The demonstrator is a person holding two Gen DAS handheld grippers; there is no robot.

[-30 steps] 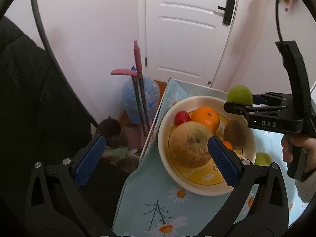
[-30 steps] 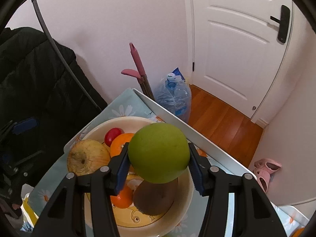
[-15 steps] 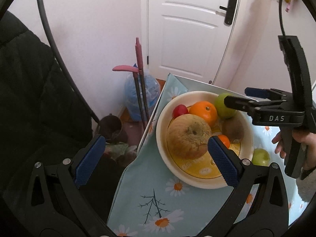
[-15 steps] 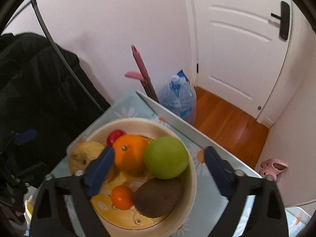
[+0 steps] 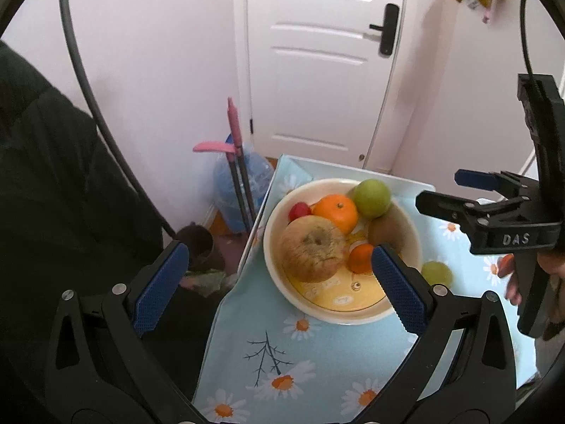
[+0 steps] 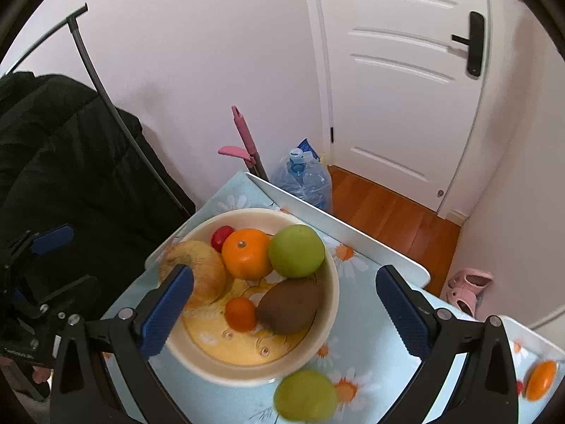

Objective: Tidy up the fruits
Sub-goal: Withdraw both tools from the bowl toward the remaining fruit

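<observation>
A cream bowl point(image 5: 339, 318) point(image 6: 229, 371) stands on the daisy-print tablecloth. In it lie a green apple point(image 5: 372, 194) point(image 6: 296, 251), an orange point(image 6: 247, 252), a kiwi point(image 6: 287, 307), a small mandarin point(image 6: 241, 312), a red fruit point(image 6: 222, 235) and a large yellow-brown fruit point(image 5: 312, 249). Another green apple point(image 5: 437, 272) point(image 6: 305, 395) rests on the cloth beside the bowl. My right gripper point(image 6: 285, 270) point(image 5: 439, 188) hovers above the bowl, its jaws opening wide and touching no fruit. My left gripper point(image 5: 277, 251) is open over the bowl's left side, holding nothing.
An orange point(image 6: 540, 378) lies at the table's right. The table edge point(image 5: 254, 233) drops off just left of the bowl, with a water jug point(image 5: 243, 180) and pink-handled mops point(image 5: 235, 130) below. A black coat point(image 6: 53, 141) hangs left; a white door point(image 6: 406, 88) is behind.
My right gripper opened and let the green apple drop into the bowl, then drew back and up. The left gripper also pulled back, still open.
</observation>
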